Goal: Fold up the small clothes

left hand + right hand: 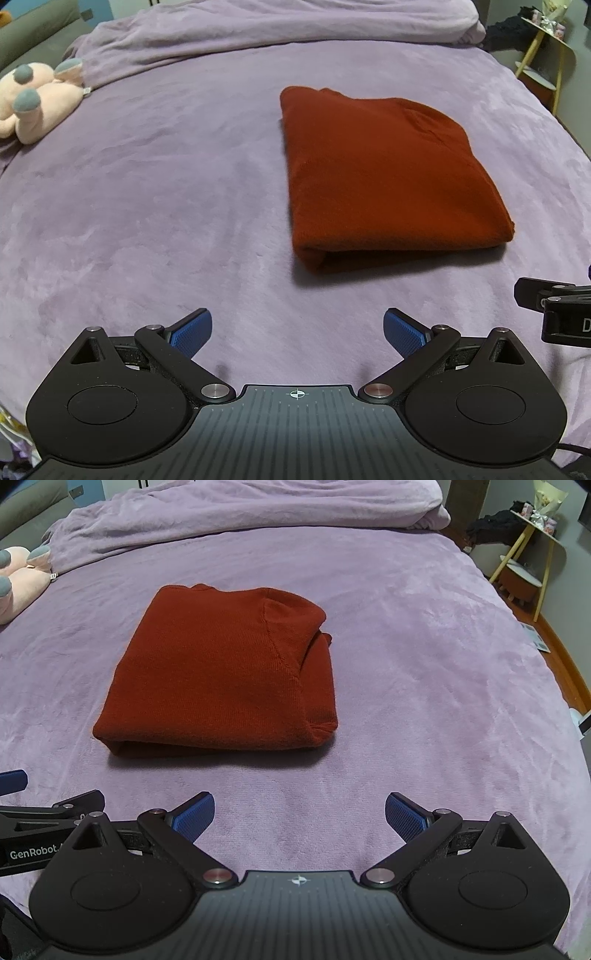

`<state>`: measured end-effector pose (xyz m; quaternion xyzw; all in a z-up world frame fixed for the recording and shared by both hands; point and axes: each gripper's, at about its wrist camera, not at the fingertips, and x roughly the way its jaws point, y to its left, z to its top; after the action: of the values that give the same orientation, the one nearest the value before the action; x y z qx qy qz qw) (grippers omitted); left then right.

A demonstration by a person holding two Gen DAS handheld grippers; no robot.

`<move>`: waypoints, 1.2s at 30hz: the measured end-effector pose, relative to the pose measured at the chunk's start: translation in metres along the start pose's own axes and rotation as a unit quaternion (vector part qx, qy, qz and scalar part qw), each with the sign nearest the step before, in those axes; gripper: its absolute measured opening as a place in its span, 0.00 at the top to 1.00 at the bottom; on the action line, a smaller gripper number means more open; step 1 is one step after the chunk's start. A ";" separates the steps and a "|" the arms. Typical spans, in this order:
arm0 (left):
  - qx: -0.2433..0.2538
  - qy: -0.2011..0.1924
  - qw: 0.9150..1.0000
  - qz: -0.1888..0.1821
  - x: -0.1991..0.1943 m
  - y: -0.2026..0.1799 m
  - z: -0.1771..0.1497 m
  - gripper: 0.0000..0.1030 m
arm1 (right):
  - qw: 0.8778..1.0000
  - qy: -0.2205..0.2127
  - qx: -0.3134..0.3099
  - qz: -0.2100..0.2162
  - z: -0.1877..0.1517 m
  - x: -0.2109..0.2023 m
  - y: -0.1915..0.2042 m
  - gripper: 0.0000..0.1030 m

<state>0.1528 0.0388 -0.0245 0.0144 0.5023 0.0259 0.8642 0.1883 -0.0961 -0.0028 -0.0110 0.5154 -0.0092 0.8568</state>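
- The red sweater [221, 672] is a fine ribbed knit, matt.
- The purple bedspread [424, 701] is soft plush cloth with a faint sheen.
- The right gripper [300, 818] has matt black plastic arms, shiny metal rivets and blue textured pads [194, 816].
- The plush toy [33, 99] is fuzzy pink fabric.

Bedroom in a home. I'm over a wide bed with a fuzzy lilac fleece cover [424, 672], rumpled matching duvet [240, 513] at the head, pink plush toy with grey feet [35, 99], yellow-legged side table [532, 550] beside it.
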 end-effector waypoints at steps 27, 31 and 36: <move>0.003 0.005 1.000 0.002 0.000 -0.001 0.002 0.01 | 1.000 0.001 -0.002 0.000 0.001 -0.002 0.000 0.04; 0.005 0.005 1.000 0.002 0.000 -0.003 0.004 0.01 | 1.000 0.001 -0.003 0.000 0.001 -0.002 -0.001 0.04; 0.006 0.006 1.000 0.002 0.000 -0.004 0.004 0.01 | 1.000 0.001 -0.003 0.000 0.001 -0.002 -0.001 0.04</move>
<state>0.1563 0.0353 -0.0231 0.0201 0.5077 0.0249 0.8610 0.1884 -0.0974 -0.0009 -0.0141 0.5163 -0.0079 0.8563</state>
